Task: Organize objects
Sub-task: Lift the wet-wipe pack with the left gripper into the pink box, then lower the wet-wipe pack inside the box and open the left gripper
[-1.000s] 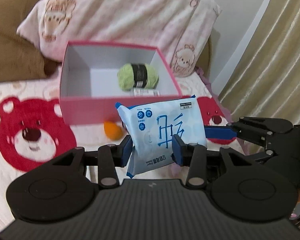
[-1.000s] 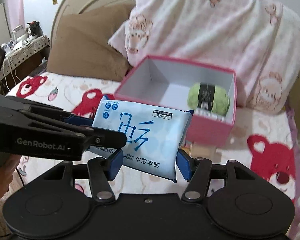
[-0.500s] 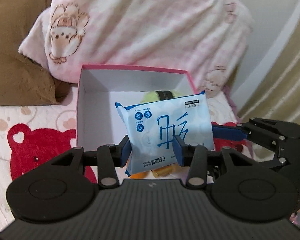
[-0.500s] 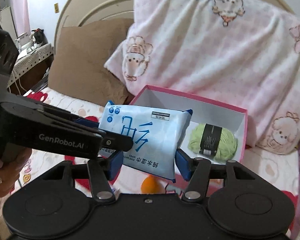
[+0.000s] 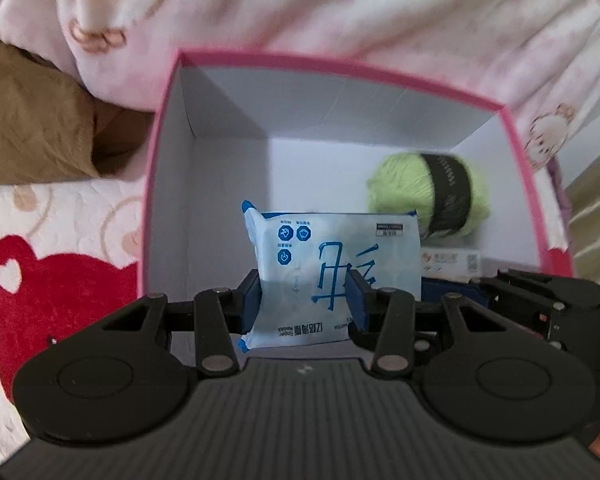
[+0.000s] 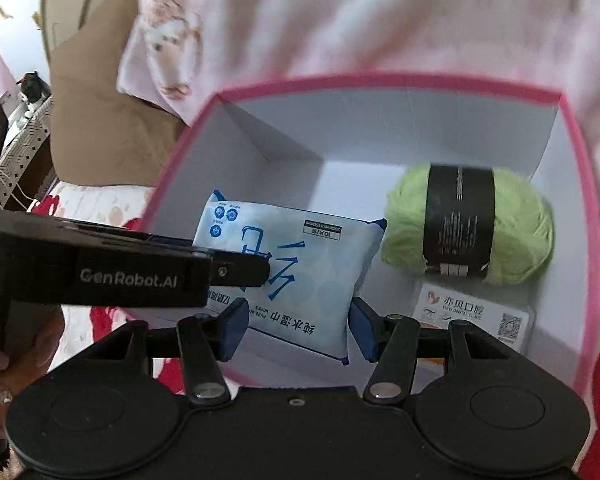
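1. The pink box (image 5: 518, 128) sits open on a bed sheet (image 5: 60, 216) printed with red bears; it serves as the landmark here.
2. A pale blue pack of wipes (image 5: 332, 268) hangs inside the box's opening, over its white floor and toward the left wall, tilted with its printed face up. Whether it touches the floor cannot be told.
3. The left gripper (image 5: 306, 300) clamps the pack's near edge: both blue pads press into the wrapper, the jaws set narrow.
4. The right gripper (image 6: 296, 324) reaches into the same box from the near side. Its jaws stand on either side of the pack's lower end and have just been closing; the right pad touches the wrapper's edge, the left pad sits just beside it, and whether it presses is hard to tell.
5. In the right wrist view the left gripper's black arm crosses the box's left wall and overlaps the pack.
6. A ball of green yarn (image 6: 468, 224) with a black band lies on the box floor by the right wall, just beside the pack.
7. A white card (image 6: 476, 312) lies flat on the floor in front of the yarn.
8. Behind the box lean a pink-and-white blanket (image 5: 340, 12) and a brown pillow (image 5: 32, 120).
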The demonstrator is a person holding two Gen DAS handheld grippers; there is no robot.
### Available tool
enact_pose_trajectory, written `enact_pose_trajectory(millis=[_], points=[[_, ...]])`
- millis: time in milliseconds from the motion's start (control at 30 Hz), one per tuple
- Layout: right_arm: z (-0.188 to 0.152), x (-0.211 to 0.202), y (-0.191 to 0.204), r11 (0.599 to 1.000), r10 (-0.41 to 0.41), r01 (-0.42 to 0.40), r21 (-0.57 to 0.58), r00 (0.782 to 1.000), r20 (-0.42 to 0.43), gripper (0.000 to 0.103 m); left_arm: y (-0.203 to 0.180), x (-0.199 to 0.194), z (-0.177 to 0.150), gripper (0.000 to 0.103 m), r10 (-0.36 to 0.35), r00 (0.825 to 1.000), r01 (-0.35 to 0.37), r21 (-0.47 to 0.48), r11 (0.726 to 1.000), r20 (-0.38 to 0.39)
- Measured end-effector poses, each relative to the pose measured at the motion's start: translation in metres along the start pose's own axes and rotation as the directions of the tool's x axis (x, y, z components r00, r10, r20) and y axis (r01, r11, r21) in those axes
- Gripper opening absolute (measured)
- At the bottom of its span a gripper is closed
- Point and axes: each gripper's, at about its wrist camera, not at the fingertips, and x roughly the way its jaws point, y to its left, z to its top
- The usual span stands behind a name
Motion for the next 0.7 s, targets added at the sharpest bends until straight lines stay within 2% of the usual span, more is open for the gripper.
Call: enact_pose_trajectory(millis=[133, 400, 533, 700], points=[[-0.002, 0.016, -0.014, 0.998, 0.025, -0.022, 0.06, 0.998, -0.052, 0.06, 0.0, 0.021, -0.003, 0.042, 0.013, 0.999, -0.013, -0.001, 1.0, -0.051], [0.0, 0.041, -0.013, 0.999, -0.022, 0.028, 0.042, 0.99, -0.14, 0.06, 0.006, 0.047, -0.004, 0.044, 0.016, 0.994, -0.022, -0.054, 0.998, -0.109], [0.0, 0.047, -0.01, 0.998, -0.029, 0.038, 0.054, 0.986, -0.165, 0.06, 0.006, 0.05, -0.006, 0.044, 0.025, 0.993, -0.034, -0.074, 0.997, -0.114], [0.001, 0.047, -0.004, 0.998, 0.013, -0.002, 0.061, 0.986, -0.168, 0.06, 0.008, 0.045, -0.008, 0.046, 0.043, 0.992, -0.058, -0.124, 0.991, -0.115]])
